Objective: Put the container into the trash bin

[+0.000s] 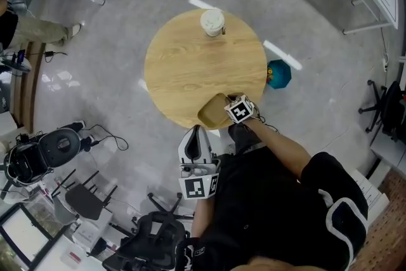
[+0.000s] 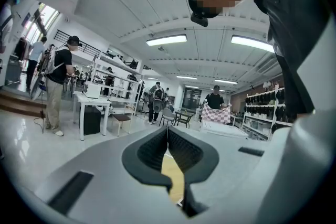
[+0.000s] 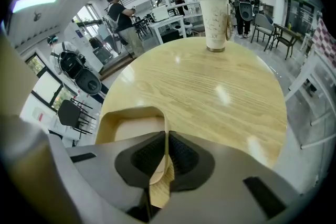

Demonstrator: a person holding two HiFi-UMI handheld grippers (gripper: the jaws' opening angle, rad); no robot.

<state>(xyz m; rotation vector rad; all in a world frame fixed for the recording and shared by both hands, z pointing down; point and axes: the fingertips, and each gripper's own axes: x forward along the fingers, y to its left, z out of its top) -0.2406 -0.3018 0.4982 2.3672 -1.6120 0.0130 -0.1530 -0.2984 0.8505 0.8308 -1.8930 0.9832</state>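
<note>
Container [image 1: 212,111]: tan, shallow, open-topped; lay on the bench at its 5 o'clock edge, one wall caught between jaws.
Right hand-held gripper [image 1: 227,106]: clenched on the container's near wall [image 3: 164,128], the thin wall pinched between both pads; pointed steeply down.
Bench [image 1: 190,66]: round, light wood grain.
Cup [image 1: 212,22]: lidded, pale, upright at the bench's 12 o'clock edge, well apart from the container.
Trash bin [image 1: 278,74]: teal, on the floor just beside the bench at 3 o'clock.
Left hand-held gripper [image 1: 196,131]: jaws pressed together on nothing, held off the bench's 6 o'clock edge, near the person's body.
</note>
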